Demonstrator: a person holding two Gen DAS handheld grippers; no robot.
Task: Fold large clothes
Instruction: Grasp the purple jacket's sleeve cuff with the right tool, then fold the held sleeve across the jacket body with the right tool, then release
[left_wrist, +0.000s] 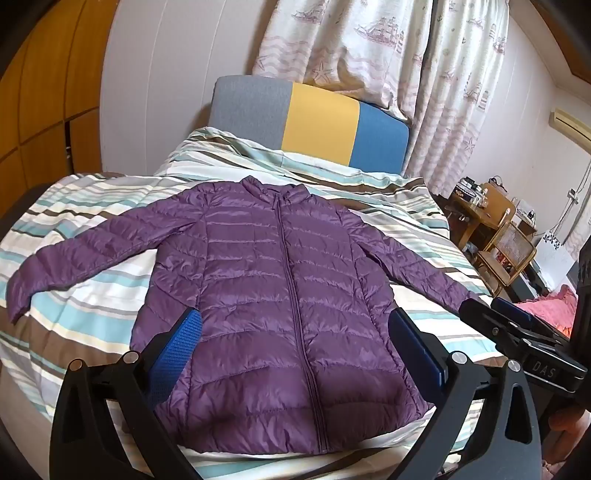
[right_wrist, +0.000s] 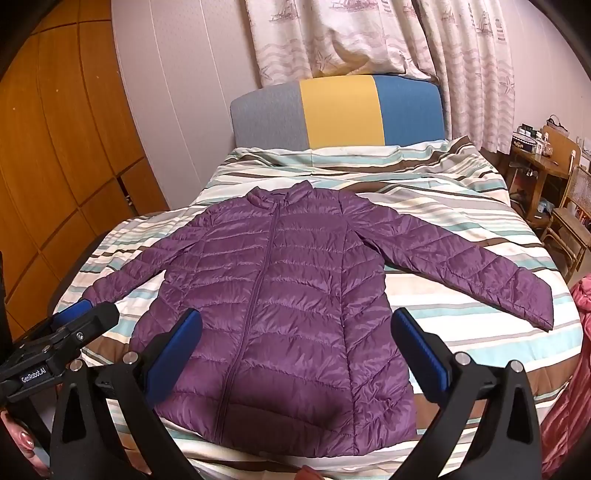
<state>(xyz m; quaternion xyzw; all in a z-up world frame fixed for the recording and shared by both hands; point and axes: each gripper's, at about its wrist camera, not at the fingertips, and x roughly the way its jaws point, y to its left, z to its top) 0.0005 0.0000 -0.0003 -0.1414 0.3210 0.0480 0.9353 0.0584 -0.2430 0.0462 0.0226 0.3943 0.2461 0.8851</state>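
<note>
A purple quilted down jacket (left_wrist: 280, 295) lies flat and zipped on the striped bed, front up, collar toward the headboard, both sleeves spread out to the sides. It also shows in the right wrist view (right_wrist: 295, 295). My left gripper (left_wrist: 295, 332) is open and empty, held above the jacket's lower half. My right gripper (right_wrist: 295, 332) is open and empty, also above the lower half. In the left wrist view the right gripper (left_wrist: 495, 314) shows at the right edge, and in the right wrist view the left gripper (right_wrist: 79, 314) shows at the left.
The striped duvet (left_wrist: 92, 310) covers the bed, with a grey, yellow and blue headboard (left_wrist: 317, 118) and curtains behind. Wooden cupboards (right_wrist: 66, 147) stand left. A wooden desk and chair (left_wrist: 495, 236) and a pink cloth (left_wrist: 550, 306) are at the right.
</note>
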